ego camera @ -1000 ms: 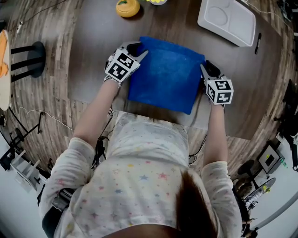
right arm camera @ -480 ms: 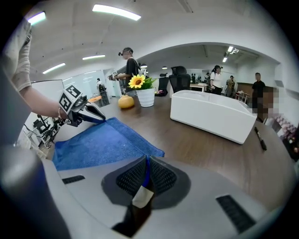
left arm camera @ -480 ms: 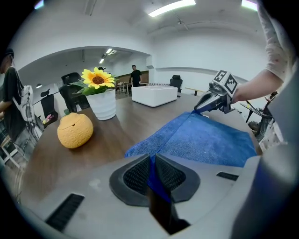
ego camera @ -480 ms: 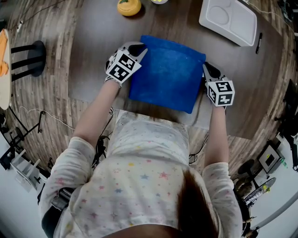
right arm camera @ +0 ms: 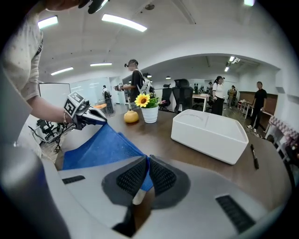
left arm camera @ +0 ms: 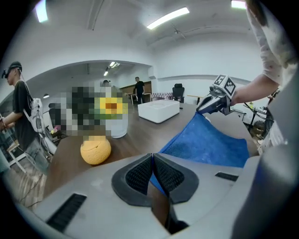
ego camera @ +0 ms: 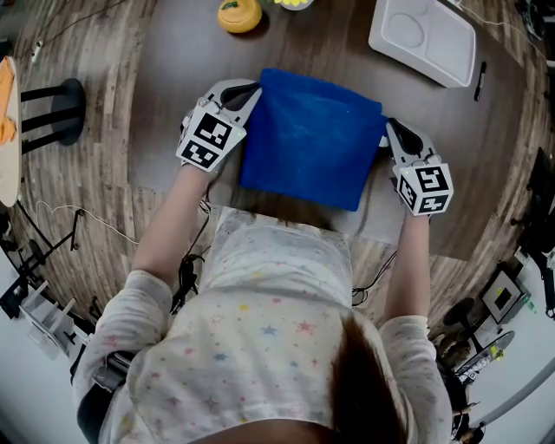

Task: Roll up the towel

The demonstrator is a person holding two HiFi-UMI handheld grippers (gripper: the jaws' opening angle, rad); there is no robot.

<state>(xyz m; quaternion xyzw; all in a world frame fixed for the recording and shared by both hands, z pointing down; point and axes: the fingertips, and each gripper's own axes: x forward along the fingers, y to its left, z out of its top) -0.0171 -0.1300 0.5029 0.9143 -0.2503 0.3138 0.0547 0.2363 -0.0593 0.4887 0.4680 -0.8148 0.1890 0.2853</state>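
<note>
Both grippers are clamped on the blue towel (ego camera: 308, 139), one at each far corner. The left gripper (ego camera: 247, 89) has its jaws pinched together with blue cloth coming out between the pads. The right gripper (ego camera: 392, 132) is the same, shut on the opposite corner.

The towel lies roughly square on the tabletop (ego camera: 173, 61), right in front of the person, with its near edge close to the tabletop's near edge. From the gripper views the far edge looks pulled fairly taut between the two grips and lifted slightly, while the rest sags back to the surface.

My read is that this is the start of the roll. Holding both corners of one edge keeps it straight, so the first turn goes over evenly instead of skewing. No roll has formed yet.

The next move probably wants both grippers travelling together toward the person. Uneven travel would give a cone.

The yellow round fruit (ego camera: 238, 15) and the white tray (ego camera: 425, 36) sit beyond the towel, clear of it, and a sunflower vase (right arm camera: 149, 109) stands farther back.
</note>
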